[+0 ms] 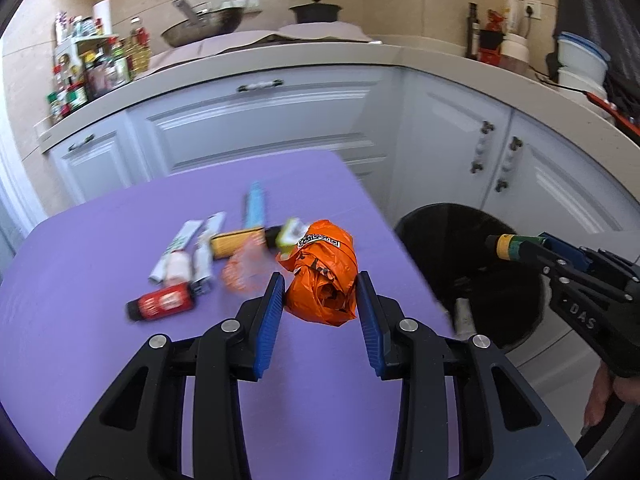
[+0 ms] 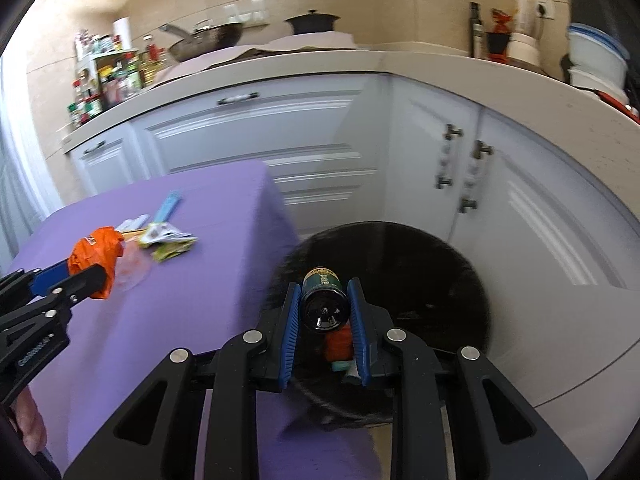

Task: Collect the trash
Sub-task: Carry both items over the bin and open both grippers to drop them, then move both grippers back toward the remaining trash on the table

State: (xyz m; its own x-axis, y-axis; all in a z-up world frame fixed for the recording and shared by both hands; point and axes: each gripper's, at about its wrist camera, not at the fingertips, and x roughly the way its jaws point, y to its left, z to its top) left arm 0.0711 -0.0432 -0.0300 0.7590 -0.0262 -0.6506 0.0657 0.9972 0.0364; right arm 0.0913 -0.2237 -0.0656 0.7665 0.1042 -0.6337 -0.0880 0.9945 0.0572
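Tongs on the right (image 2: 323, 312) clamp a dark bottle (image 2: 322, 304) above the black bin (image 2: 440, 280); left tongs (image 1: 320, 300) clamp an orange bag (image 1: 324, 276) over the purple surface (image 1: 100, 248), wrappers (image 1: 192, 248) lying beyond.

Purple table (image 1: 120, 248) ahead of and below left gripper (image 1: 320, 284), to left of right gripper (image 2: 323, 294). On it, ahead-left of left gripper: red bottle (image 1: 162, 302) on its side, nearest; white sachets (image 1: 188, 248) beyond; yellow box (image 1: 238, 242); blue stick pack (image 1: 255, 208) farthest; clear wrapper with orange print (image 1: 240, 268) just beside left fingertip; green-white packet (image 2: 166, 240) near table's right edge.
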